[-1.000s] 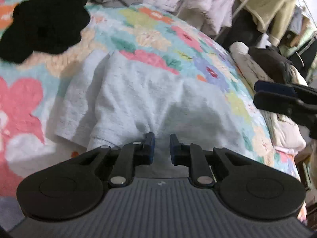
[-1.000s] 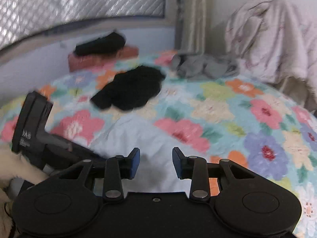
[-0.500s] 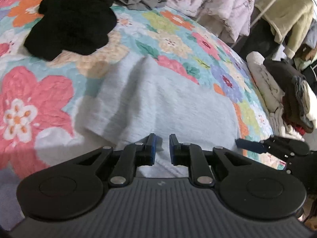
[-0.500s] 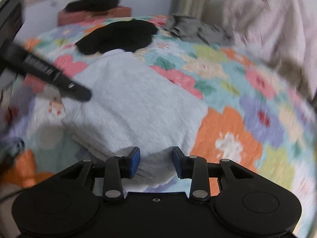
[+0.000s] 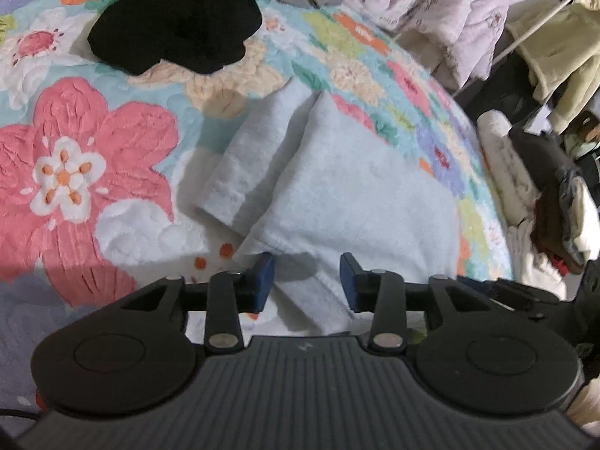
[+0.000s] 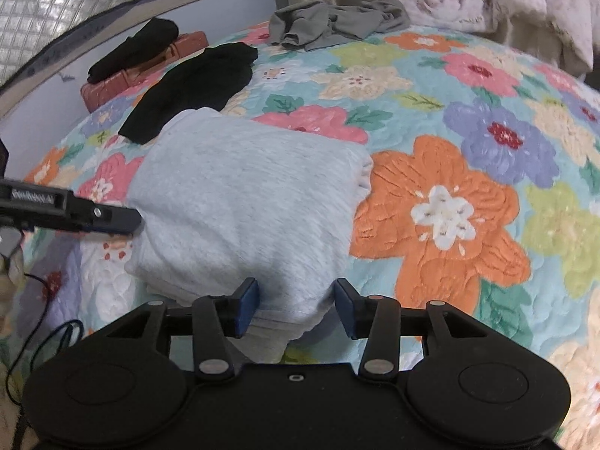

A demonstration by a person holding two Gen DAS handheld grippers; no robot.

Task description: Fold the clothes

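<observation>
Grey shirt (image 6: 243,202) is lying folded on the floral quilt (image 6: 468,150). Left gripper (image 5: 306,277) is sitting released, jaws apart over the shirt's 6 o'clock edge. Right gripper (image 6: 296,305) is also released, straddling its near hem. Black garment (image 5: 180,15) is lying at 11 o'clock.

Legible markings: none. One line of pale lettering runs along the side of the left claw (image 6: 71,215) in the right wrist view, too blurred to read. No other text, label, brand or number is visible.
</observation>
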